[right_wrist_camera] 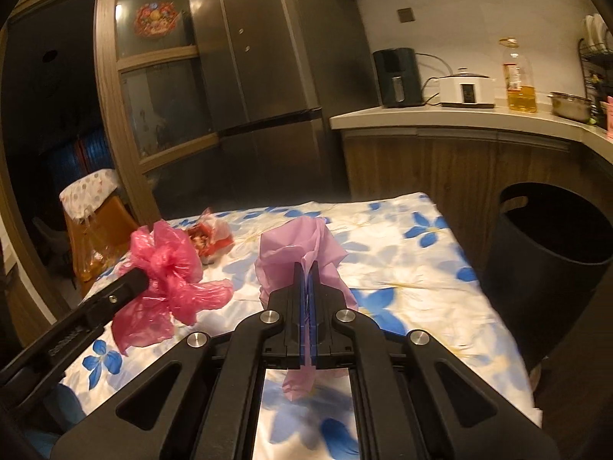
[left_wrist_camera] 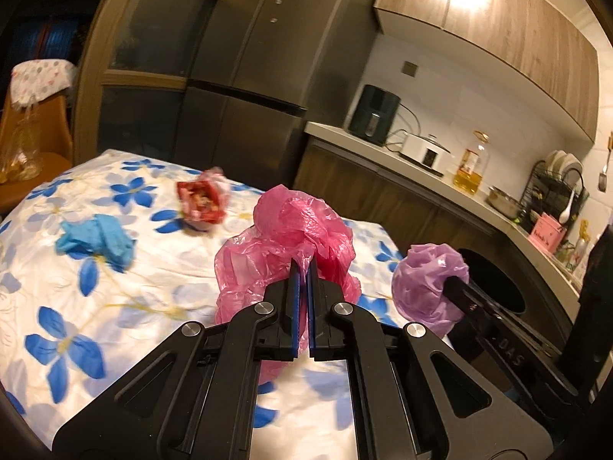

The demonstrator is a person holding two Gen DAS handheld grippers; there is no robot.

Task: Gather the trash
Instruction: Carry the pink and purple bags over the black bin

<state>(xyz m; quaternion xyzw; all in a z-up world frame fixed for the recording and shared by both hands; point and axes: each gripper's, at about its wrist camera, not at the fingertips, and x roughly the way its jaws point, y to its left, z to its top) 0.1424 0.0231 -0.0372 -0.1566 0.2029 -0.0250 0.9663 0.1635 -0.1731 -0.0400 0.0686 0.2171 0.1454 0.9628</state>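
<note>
While both grippers are hanging above the table (left_wrist_camera: 126, 299), each is carrying one crumpled plastic bag. The left gripper (left_wrist_camera: 303, 268) is clenching its blue-lined jaws on the pink bag (left_wrist_camera: 299, 226), whose film is bunching up above the fingertips and trailing down below them; in the right wrist view the same bag is showing at the left, lifted off the cloth. The right gripper (right_wrist_camera: 305, 270) is clamping the lilac bag (right_wrist_camera: 295, 253), with a strip of it hanging down between the jaws and out below them. In the left wrist view the lilac bag is sitting at the right, at the table's edge and partly in front of the mouth of the black bin (left_wrist_camera: 494, 283).

The bin is standing on the floor just beside the table's right side, between the table and the lower kitchen cabinets; its mouth is facing up.

Two pieces of trash are lying on the flowered tablecloth (right_wrist_camera: 413, 268): a red snack wrapper (left_wrist_camera: 201, 201) toward the far edge, and a crumpled blue item (left_wrist_camera: 95, 239) nearer the left edge, well apart from the bin. The blue item is blurred, so whether it is a glove or a bag cannot be told.

On the counter (right_wrist_camera: 459, 117) beyond, an air fryer (right_wrist_camera: 396, 76), a white cooker (right_wrist_camera: 465, 90) and an oil bottle (right_wrist_camera: 519, 76) are standing in a row.
</note>
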